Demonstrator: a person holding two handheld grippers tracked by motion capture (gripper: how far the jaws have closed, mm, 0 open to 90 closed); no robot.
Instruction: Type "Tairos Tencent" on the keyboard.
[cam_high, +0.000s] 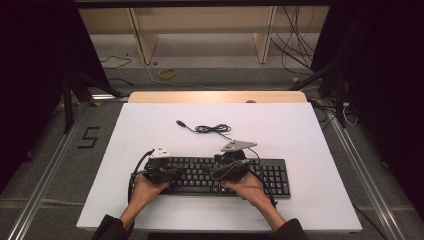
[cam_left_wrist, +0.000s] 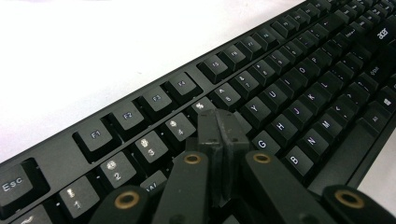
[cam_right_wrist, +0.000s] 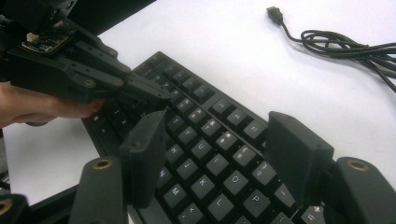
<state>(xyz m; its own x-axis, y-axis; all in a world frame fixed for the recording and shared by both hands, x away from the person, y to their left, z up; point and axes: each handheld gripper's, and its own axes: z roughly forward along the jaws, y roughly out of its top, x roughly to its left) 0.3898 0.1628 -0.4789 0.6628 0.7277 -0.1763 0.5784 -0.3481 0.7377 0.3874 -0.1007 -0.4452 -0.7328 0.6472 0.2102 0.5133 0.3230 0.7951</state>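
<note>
White tabletop (cam_high: 310, 145) carries the black plastic keyboard (cam_high: 265, 175), partly hidden by both hands. Left gripper (cam_left_wrist: 219, 133) (jaws pressed together) rests on its keys; right gripper (cam_right_wrist: 212, 154), spread, hovers above them.

both tongs are black, with brass-coloured rivets at the finger joints. the left tongs (cam_high: 161, 170) carry a white top piece, the right tongs (cam_high: 231, 165) a grey three-cornered plate; black cables trail back. dark sleeves.
</note>
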